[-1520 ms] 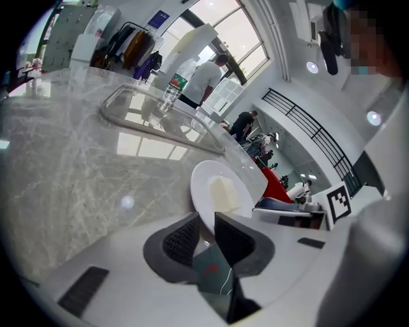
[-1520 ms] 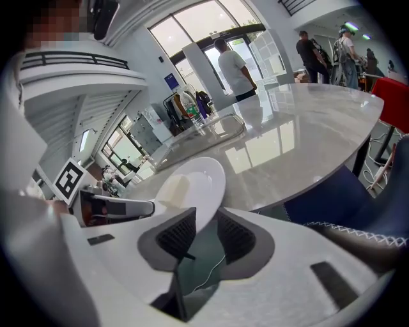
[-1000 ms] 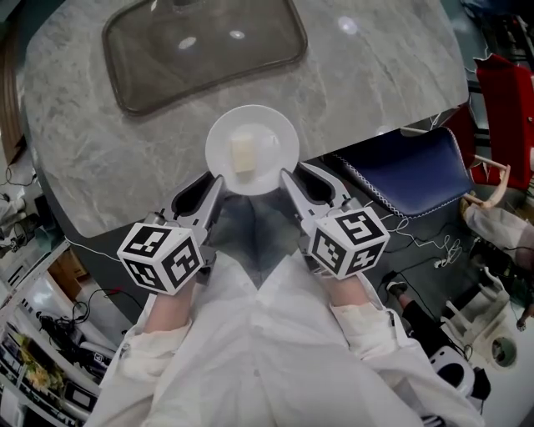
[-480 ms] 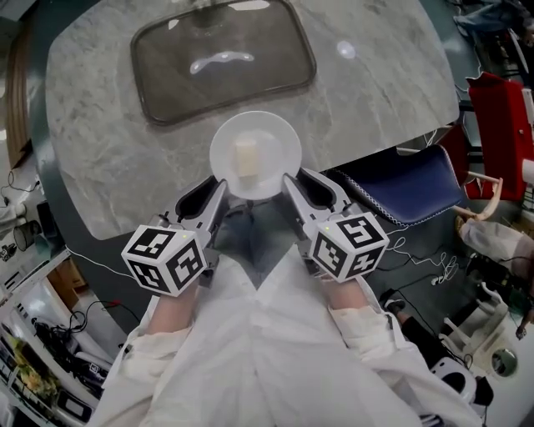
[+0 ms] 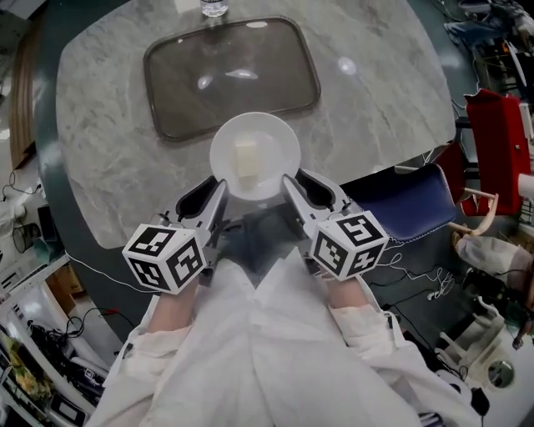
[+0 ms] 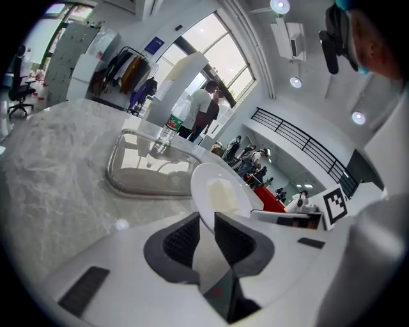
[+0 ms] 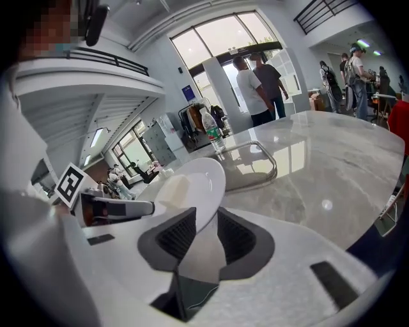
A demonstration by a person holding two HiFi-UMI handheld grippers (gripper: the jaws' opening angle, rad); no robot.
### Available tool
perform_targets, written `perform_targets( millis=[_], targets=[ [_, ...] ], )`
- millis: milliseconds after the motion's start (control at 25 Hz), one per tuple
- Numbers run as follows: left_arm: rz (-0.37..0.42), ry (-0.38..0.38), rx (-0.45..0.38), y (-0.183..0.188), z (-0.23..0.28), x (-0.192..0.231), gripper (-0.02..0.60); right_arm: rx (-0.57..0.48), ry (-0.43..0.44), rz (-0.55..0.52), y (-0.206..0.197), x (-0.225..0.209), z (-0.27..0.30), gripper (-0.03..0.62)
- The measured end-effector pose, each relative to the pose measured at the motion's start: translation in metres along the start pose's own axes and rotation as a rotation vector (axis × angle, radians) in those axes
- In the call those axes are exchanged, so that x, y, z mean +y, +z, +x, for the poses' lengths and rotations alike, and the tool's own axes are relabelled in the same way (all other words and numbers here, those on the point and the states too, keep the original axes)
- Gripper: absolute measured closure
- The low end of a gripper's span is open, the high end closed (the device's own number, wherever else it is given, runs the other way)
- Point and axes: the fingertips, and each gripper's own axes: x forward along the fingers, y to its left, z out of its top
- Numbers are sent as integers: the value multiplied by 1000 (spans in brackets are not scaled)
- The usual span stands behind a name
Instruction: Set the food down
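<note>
A round white plate [image 5: 271,140] with a pale block of food [image 5: 246,158] on it hangs above the marble table [image 5: 100,133], near its front edge. My left gripper [image 5: 219,185] is shut on the plate's near-left rim. My right gripper [image 5: 288,180] is shut on its near-right rim. In the left gripper view the plate [image 6: 201,185] runs edge-on between the ribbed pads [image 6: 182,239], with the food [image 6: 220,193] on top. The right gripper view shows the plate [image 7: 204,182] clamped between its pads [image 7: 235,237] and the food [image 7: 172,190] beyond.
A clear rectangular tray [image 5: 179,104] lies on the table just beyond the plate. A water bottle [image 5: 214,7] stands behind the tray. A blue chair [image 5: 409,200] and a red object [image 5: 499,133] sit to the right, off the table. People stand in the background of both gripper views.
Both grippers have carried the plate forward over the table toward the tray. The grip on the rim is the same. The bottle has come into sight at the top.
</note>
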Motion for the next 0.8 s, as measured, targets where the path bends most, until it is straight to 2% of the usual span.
perform_targets(
  millis=[560,800],
  targets=[
    [-15,51,-10,70,40,35,503,41,67,-40,71,-21,67,507],
    [-39,76,2,93,62,55,503,90,88,-61,93,-35,100,505]
  ],
)
